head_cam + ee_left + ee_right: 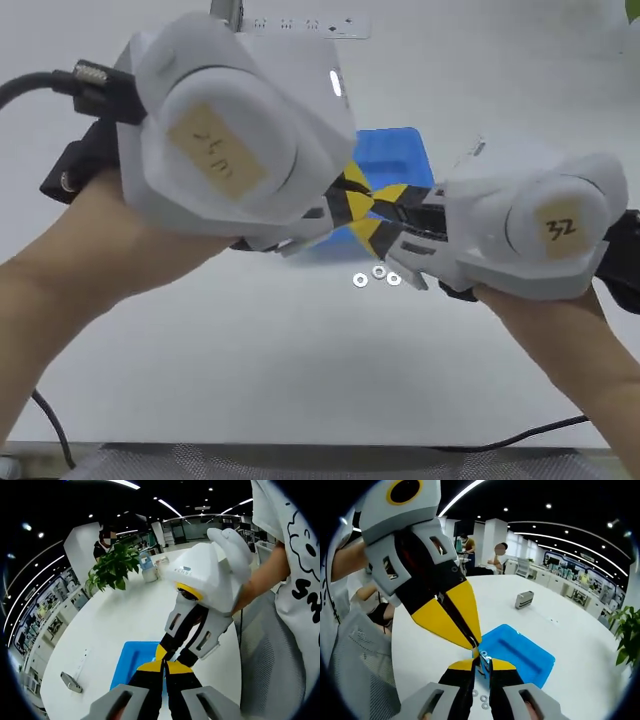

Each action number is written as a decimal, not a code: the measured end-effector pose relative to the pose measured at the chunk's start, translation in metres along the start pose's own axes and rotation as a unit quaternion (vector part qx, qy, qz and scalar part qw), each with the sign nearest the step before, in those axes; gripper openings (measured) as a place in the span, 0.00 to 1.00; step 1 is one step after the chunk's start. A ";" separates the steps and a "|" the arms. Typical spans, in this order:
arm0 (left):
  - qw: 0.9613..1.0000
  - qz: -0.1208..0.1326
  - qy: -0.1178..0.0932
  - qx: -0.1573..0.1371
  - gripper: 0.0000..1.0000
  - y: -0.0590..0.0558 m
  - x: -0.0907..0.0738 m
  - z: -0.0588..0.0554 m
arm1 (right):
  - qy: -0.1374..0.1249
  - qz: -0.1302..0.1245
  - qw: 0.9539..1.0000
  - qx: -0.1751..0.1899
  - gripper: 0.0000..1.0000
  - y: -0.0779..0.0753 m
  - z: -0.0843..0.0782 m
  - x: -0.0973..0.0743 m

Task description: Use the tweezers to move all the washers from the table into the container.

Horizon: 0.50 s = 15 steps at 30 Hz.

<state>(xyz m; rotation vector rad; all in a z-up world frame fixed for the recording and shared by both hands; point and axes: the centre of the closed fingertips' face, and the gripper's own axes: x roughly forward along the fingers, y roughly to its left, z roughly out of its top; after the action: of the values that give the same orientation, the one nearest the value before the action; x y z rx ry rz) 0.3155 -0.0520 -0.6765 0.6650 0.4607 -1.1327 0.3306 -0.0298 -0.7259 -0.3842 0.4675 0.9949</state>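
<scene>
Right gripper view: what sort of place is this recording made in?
Probably an open-plan office: a large white table, rows of workstations behind it, strip ceiling lights and a potted plant.

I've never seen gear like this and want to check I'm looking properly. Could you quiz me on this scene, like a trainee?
1. How many washers lie on the table just below the grippers in the head view?
2. The container is: A red, B blue, C green?
3. True or false: the left gripper and the right gripper are far apart, at opposite ends of the table.
Key: 1 three; 2 B; 3 false, their yellow tips nearly meet by the container.
</scene>
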 end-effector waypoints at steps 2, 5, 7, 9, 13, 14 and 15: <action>1.000 -0.005 -0.004 -0.008 0.00 -0.002 0.002 0.001 | 0.002 -0.001 1.000 0.004 0.07 0.000 -0.004 -0.002; 1.000 -0.010 -0.011 -0.021 0.00 -0.006 0.008 -0.001 | 0.010 -0.003 1.000 0.014 0.07 -0.002 -0.013 -0.003; 1.000 -0.015 -0.007 -0.022 0.00 -0.009 0.012 -0.004 | 0.017 -0.002 1.000 0.018 0.07 -0.002 -0.020 -0.003; 0.999 -0.019 -0.007 -0.026 0.00 -0.011 0.017 -0.007 | 0.022 -0.002 0.999 0.023 0.07 -0.002 -0.026 -0.002; 0.999 -0.028 0.001 -0.028 0.00 -0.016 0.020 -0.011 | 0.027 0.010 0.999 0.041 0.07 0.002 -0.032 0.000; 0.999 -0.031 0.005 -0.029 0.00 -0.017 0.020 -0.012 | 0.029 0.014 0.998 0.046 0.07 0.004 -0.033 0.000; 0.999 -0.031 0.006 -0.029 0.00 -0.018 0.020 -0.013 | 0.030 0.017 0.998 0.049 0.07 0.005 -0.034 0.001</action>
<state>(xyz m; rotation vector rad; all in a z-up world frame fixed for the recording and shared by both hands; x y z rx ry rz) 0.3063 -0.0614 -0.7035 0.6109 0.5247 -1.1713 0.3205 -0.0439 -0.7557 -0.3198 0.5754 0.9909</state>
